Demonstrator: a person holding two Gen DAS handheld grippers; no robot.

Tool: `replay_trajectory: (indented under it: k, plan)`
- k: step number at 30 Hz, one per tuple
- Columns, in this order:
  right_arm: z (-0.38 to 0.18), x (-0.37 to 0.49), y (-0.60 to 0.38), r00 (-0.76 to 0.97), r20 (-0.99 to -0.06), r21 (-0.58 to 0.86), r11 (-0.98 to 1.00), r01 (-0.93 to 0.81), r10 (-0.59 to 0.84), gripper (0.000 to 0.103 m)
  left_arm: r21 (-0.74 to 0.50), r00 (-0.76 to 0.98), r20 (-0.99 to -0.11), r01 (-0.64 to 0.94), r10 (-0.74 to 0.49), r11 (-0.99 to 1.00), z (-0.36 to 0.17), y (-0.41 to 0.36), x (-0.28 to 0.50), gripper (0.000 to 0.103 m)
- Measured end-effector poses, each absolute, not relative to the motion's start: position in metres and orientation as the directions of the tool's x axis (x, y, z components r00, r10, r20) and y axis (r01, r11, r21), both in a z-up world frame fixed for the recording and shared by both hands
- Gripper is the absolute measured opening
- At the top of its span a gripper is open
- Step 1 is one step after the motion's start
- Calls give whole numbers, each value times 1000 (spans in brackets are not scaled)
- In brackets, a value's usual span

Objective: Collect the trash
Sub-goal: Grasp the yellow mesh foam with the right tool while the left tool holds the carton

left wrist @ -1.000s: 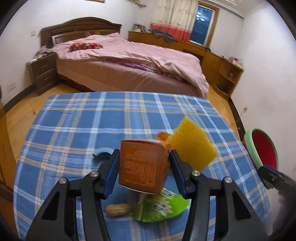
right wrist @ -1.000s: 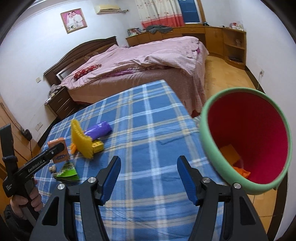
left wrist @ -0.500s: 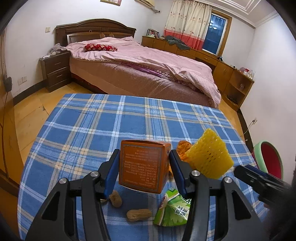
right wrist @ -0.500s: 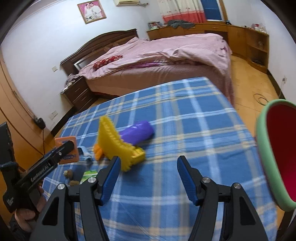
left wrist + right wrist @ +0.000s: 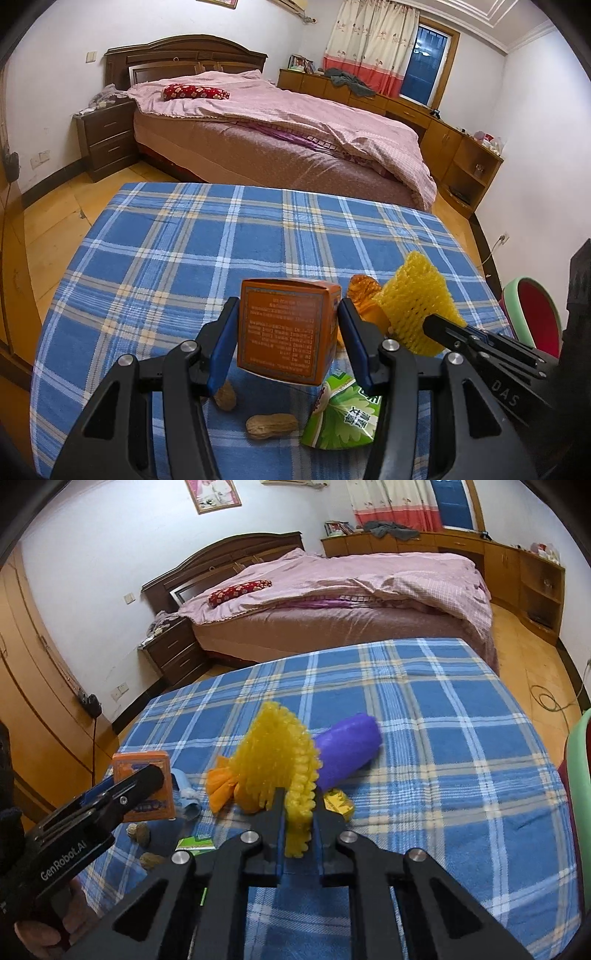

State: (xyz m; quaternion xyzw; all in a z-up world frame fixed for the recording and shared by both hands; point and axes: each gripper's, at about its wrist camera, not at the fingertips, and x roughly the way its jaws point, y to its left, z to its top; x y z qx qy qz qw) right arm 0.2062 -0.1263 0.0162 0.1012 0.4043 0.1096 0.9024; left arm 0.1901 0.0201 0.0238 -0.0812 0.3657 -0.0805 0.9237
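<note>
Two hand-held grippers are showing low in their frames, each clamped on a piece of trash; the left hand-held gripper is squeezing an orange carton between its blue pads at centre frame, the carton riding clear above the blue plaid worktop; the right hand-held gripper is pinching the lower edge of a yellow foam net, its jaws drawn nearly together on the mesh at lower centre; just behind the net a purple roll is lying on the cloth, and an orange wrapper is sitting at the net's left; in the left wrist view, two peanuts and a green sachet are lying on the cloth below the carton, lower centre; a green-rimmed red bin is peeking in at the right edge, beyond the worktop; a bed with a pink cover is filling the upper half.
</note>
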Motion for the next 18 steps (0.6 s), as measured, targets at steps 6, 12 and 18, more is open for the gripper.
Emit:
replay_trajectory:
  k: [6,12,18]
  plan:
    - [28,193,-136,677,-670,307,944,-119,303,12,-202,725,-657,92,-205,975,28,16,187,54]
    - [47,169,-149,708,-628,333,934,-131,324,12,-189,737,-645,102,-201,977,39,8,176,54]
    - [61,145,-169,736,-603,338,934,-112,307,12,-196,743,-631,126,-223,972,51,-2,163,54]
